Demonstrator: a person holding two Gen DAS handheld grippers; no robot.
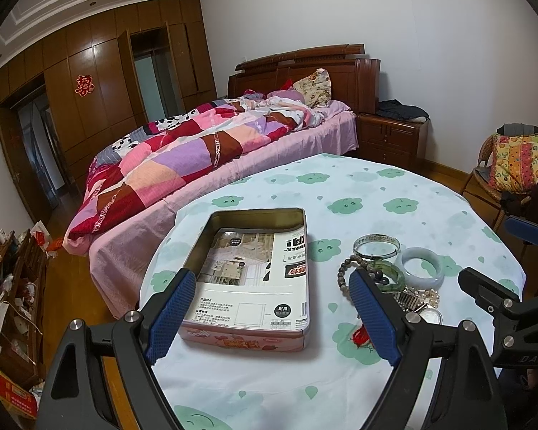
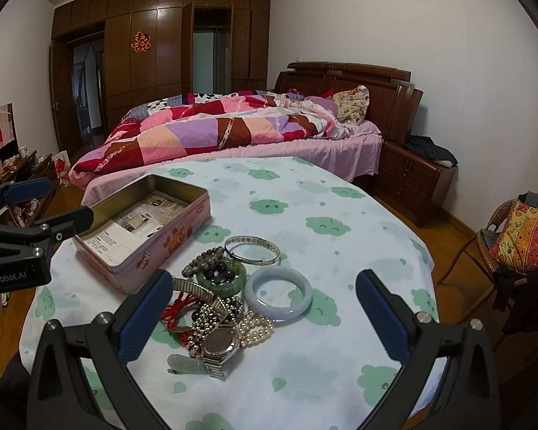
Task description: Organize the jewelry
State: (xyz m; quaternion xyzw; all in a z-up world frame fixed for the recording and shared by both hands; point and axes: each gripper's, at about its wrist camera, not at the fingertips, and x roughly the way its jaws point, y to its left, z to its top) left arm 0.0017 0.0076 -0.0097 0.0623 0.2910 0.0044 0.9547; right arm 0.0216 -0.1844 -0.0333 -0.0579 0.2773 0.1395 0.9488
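Left gripper (image 1: 272,308): jaws wide apart, holding nothing; it hovers above the near end of the tin, blue pads on either side of it in view.
Right gripper (image 2: 265,313): jaws wide apart, holding nothing; it hovers above the jewelry pile, not touching it.
Tin (image 2: 154,247): open, pink-sided, rectangular; sits on the table left of the jewelry. It contains only a printed paper sheet (image 1: 258,272) lying flat on the bottom.
Jewelry: all on the tablecloth, outside the tin, grouped just beside the tin's right side.
Silver bangle (image 2: 251,249): lies flat at the far edge of the group.
Pale bangle (image 2: 278,292): lies flat at the right of the group, near the silver bangle.
Green bangle (image 2: 221,276): lies flat between the tin and the pale bangle; dark beads rest inside it.
Bead bracelet (image 2: 201,260): grey-brown beads, touching the green bangle's far-left rim.
Watch (image 2: 219,344): metal band, face up, at the near end of the pile; it overlaps other pieces.
Pearl strand (image 2: 256,328): just right of the watch, touching it.
Red cord (image 2: 175,310): left side of the pile, partly behind the right gripper's left pad.
Pale pendant (image 2: 186,363): nearest item, beside the watch band.
Table (image 2: 340,358): covered with a white cloth printed with green clouds.
Bed (image 2: 233,132): behind the table, with a patchwork quilt.
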